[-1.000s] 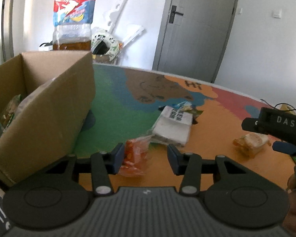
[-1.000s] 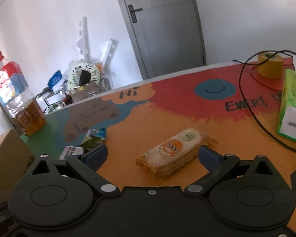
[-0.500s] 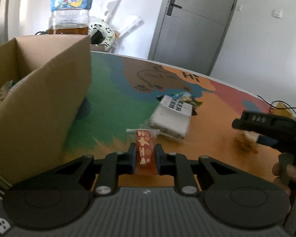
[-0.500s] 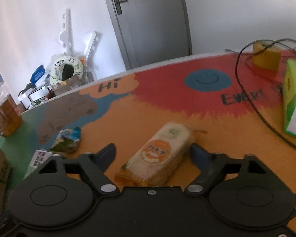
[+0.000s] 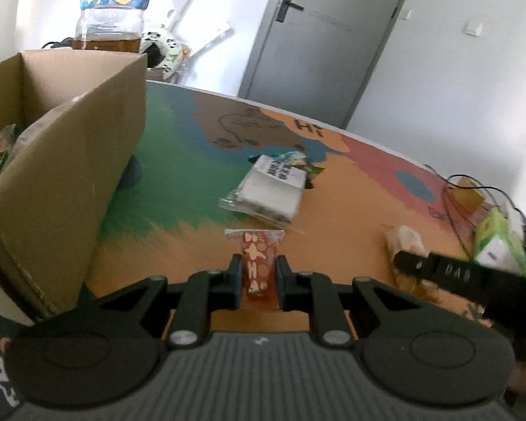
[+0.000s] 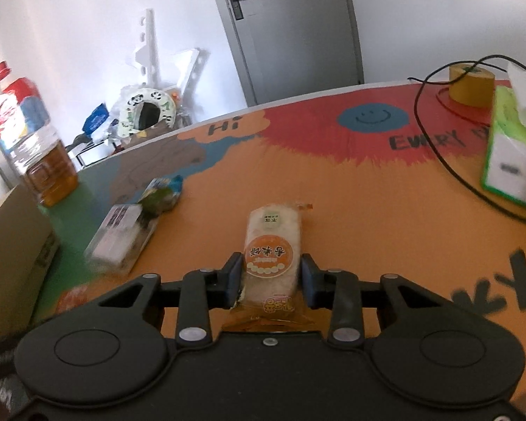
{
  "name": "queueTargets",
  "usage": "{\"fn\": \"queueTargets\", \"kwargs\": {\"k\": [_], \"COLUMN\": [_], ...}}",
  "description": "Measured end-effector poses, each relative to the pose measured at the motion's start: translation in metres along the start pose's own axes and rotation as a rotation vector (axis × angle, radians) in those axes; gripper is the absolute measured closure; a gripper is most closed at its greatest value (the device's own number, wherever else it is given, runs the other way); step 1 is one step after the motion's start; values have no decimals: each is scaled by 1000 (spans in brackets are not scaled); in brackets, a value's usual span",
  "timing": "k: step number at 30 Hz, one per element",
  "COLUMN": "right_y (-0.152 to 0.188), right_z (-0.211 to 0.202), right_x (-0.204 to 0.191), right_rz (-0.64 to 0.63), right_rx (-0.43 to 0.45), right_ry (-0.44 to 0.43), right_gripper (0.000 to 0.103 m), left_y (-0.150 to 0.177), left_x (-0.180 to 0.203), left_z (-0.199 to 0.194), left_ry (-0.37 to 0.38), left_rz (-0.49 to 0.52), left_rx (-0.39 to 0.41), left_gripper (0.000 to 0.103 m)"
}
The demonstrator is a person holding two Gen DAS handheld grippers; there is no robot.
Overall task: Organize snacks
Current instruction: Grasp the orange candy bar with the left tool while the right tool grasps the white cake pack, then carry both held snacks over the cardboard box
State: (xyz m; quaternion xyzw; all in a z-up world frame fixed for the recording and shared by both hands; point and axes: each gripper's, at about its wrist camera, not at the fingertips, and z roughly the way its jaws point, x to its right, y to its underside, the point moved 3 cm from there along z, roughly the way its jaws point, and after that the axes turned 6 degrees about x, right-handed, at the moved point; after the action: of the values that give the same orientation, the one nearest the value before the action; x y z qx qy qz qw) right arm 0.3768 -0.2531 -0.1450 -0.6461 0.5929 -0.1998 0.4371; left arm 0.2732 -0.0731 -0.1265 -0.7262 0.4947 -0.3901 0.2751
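Cardboard box (image 5: pixel 70 147) stands open at the left of the left wrist view, with packets half hidden inside. Just ahead, the left gripper (image 5: pixel 258 275) is clamped on a small red snack packet (image 5: pixel 257 266) above the colourful table (image 5: pixel 193 175).

From the right wrist view, the right gripper (image 6: pixel 271 277) has just been closing, and its pads press both sides of a pale rice-cracker pack (image 6: pixel 271 245) lying on the orange tabletop.
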Motion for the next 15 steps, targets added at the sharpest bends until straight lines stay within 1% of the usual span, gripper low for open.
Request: {"fn": "queueTargets", "kwargs": {"k": [6, 12, 15], "right_y": [5, 4, 2], "right_z": [-25, -39, -47], "right_x": [-3, -13, -19], "right_rz": [-10, -11, -6], "right_rx": [22, 47, 65], "right_ry": [-24, -54, -84], "right_gripper": [68, 68, 68], "left_y": [-2, -11, -15], "left_x": [2, 3, 3], "left_z": [-14, -32, -43], "left_ry": [36, 24, 17], "left_rz": [-5, 2, 6], "left_rx": [16, 67, 87], "left_gripper": [86, 86, 86]}}
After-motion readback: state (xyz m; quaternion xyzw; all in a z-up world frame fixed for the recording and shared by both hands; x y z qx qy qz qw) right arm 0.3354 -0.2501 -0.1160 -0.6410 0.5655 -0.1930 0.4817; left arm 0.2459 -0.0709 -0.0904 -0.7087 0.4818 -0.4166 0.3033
